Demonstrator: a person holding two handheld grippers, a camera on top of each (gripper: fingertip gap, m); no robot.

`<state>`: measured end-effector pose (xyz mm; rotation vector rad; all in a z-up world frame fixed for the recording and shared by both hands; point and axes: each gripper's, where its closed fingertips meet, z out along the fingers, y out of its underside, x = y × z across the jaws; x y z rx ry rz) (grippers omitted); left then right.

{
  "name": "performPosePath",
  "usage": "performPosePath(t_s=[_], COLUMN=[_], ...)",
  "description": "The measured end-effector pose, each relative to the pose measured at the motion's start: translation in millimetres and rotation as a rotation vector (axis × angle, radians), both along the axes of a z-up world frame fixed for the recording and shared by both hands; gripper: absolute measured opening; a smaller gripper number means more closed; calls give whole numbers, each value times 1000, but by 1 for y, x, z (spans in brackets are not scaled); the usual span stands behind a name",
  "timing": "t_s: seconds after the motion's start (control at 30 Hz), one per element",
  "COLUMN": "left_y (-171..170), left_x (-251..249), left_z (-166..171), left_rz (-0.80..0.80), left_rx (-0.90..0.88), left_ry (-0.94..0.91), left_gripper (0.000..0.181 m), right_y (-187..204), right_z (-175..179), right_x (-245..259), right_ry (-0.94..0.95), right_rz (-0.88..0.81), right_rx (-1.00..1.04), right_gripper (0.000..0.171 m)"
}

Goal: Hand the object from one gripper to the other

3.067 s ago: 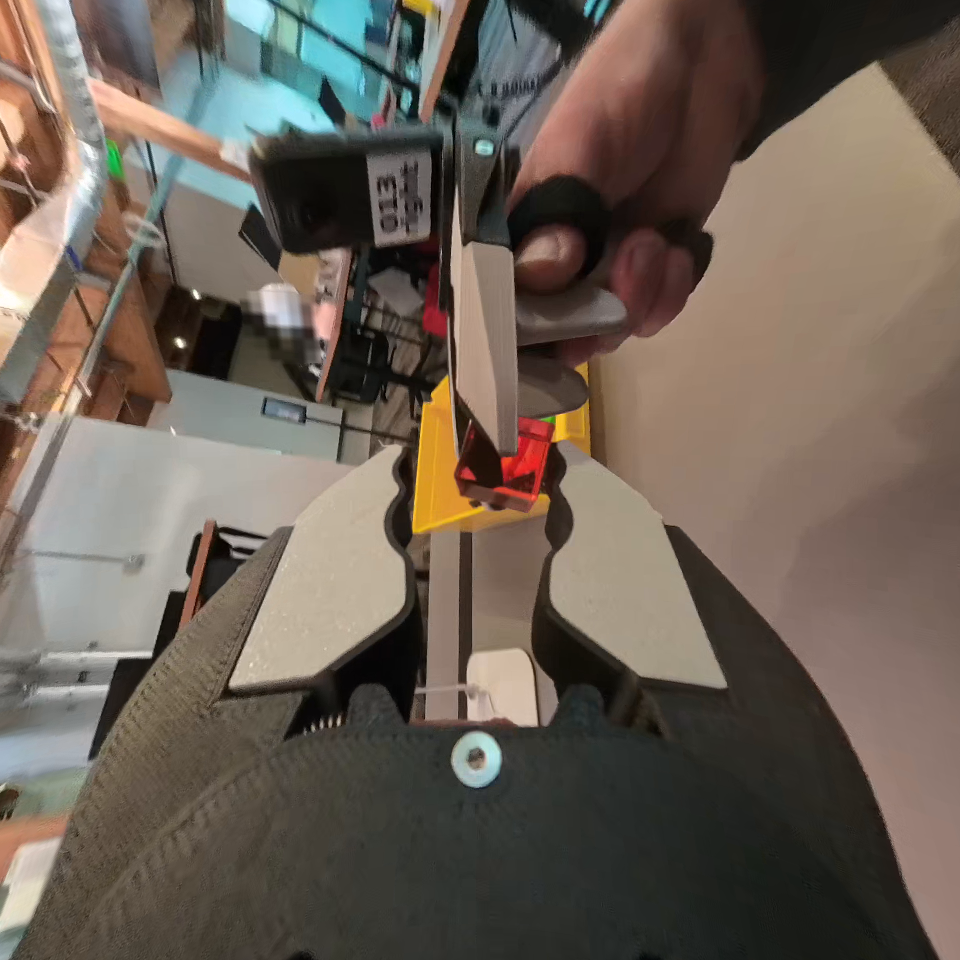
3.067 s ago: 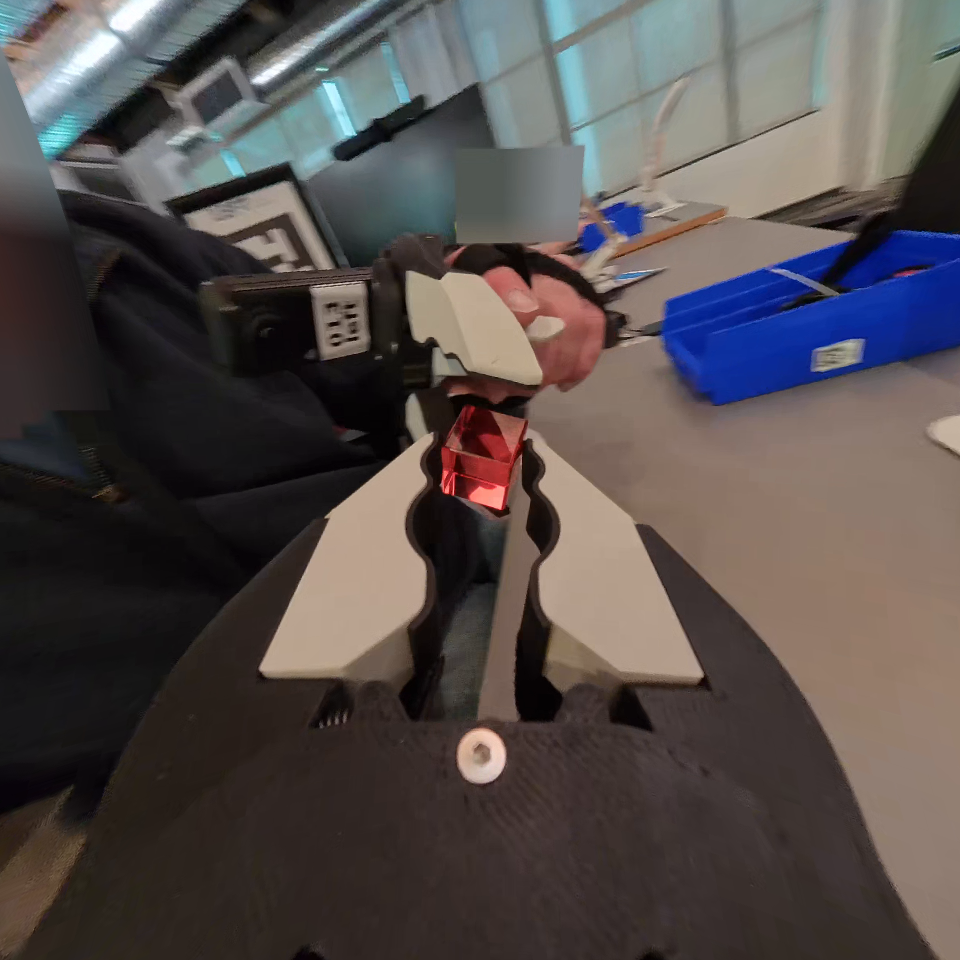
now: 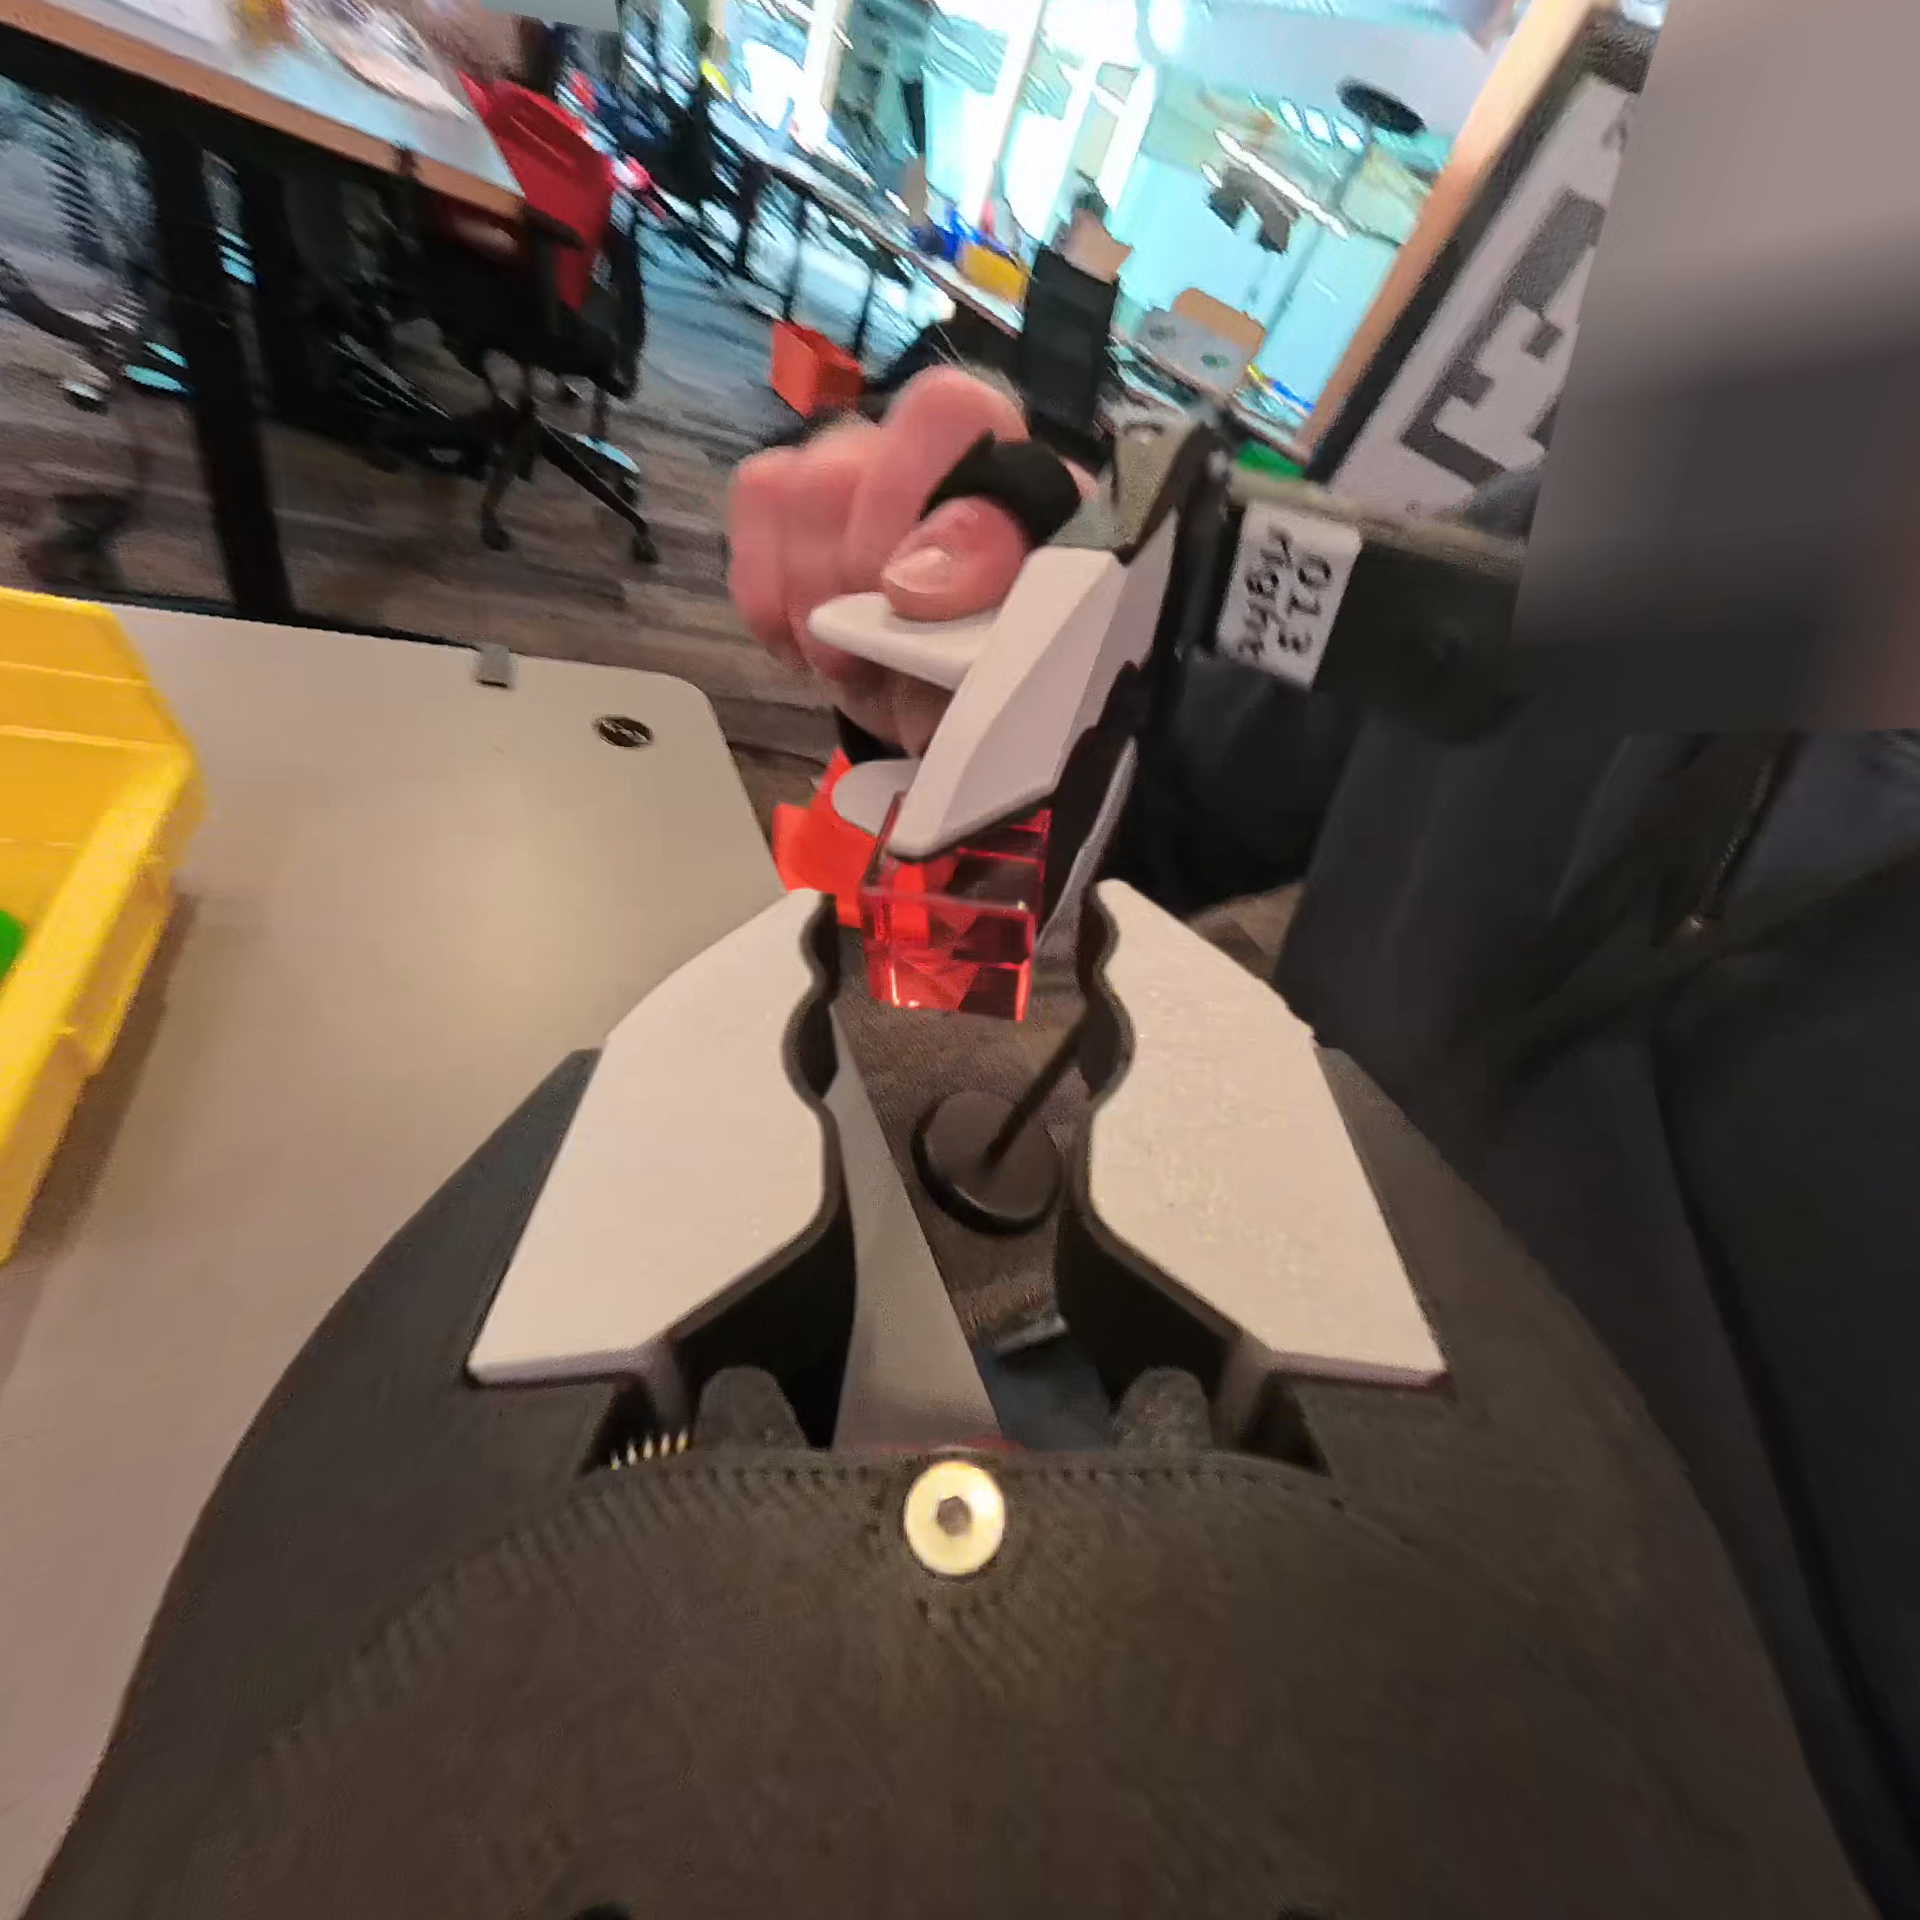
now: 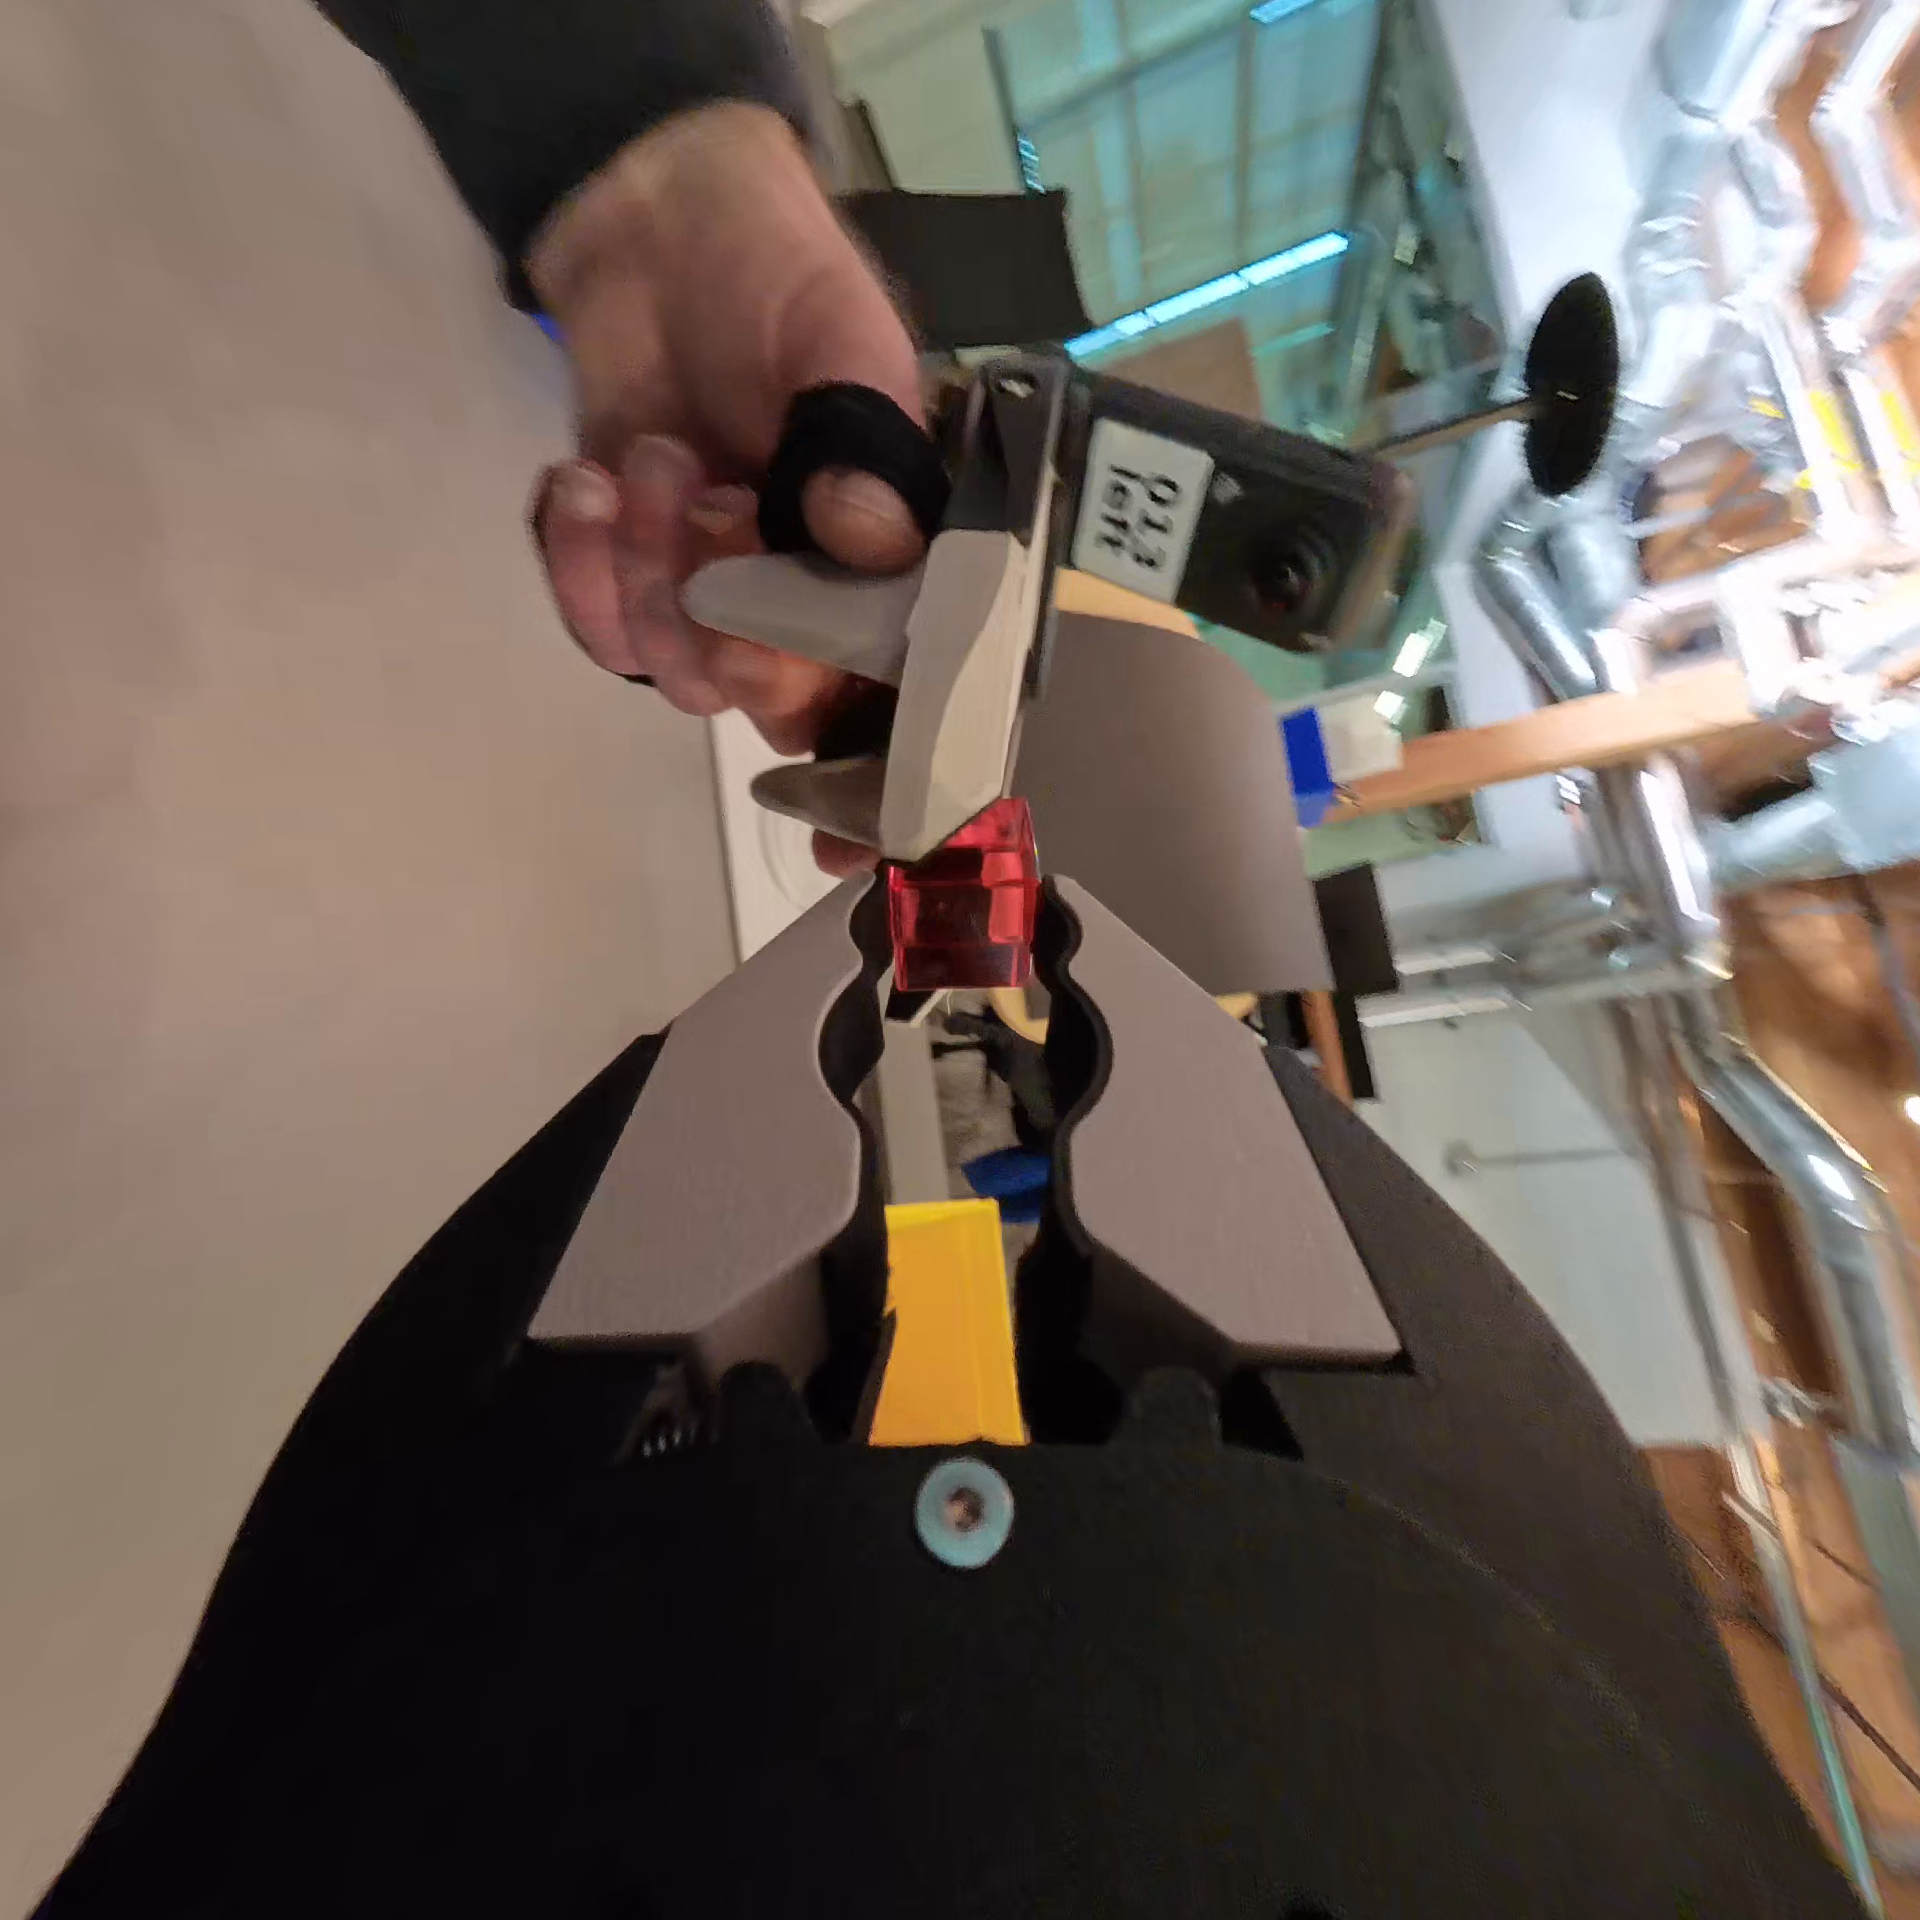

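We see red cube (image 3: 951,951) in mid-air, beyond bench (image 3: 416,883) edge. Right hand-held gripper (image 4: 961,920) pinching red cube between fingertips. Left hand-held gripper (image 3: 954,914) spread, tips flanking the cube, narrow gap each side. We note the two grippers meeting tip to tip, crosswise. Yellow bin (image 3: 83,831) sits on bench, far left.

Upper part of the translucent red cube (image 3: 951,940) lies hidden behind the grey fingers of the right gripper (image 3: 971,831). Yellow plastic bin (image 3: 73,862) is cut off by the left edge. Background desks and the red office chair (image 3: 556,223) are motion-blurred. Whether the left gripper (image 4: 961,821) touches the cube's far faces cannot be told.
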<state>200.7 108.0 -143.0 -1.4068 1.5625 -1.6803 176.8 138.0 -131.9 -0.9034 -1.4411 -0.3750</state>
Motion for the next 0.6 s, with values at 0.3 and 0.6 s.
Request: performPosePath(t_s=[0.3, 0.6], left_y=[4, 4], left_x=[2, -1], left_z=[22, 14], left_rz=[143, 143], left_rx=[-166, -73], left_ry=[-211, -152], left_gripper=[34, 28], right_y=[-4, -18], right_z=[18, -3], right_x=[0, -2], right_ry=[319, 231], right_rz=[-59, 83], right_rx=[128, -36], right_gripper=[23, 46])
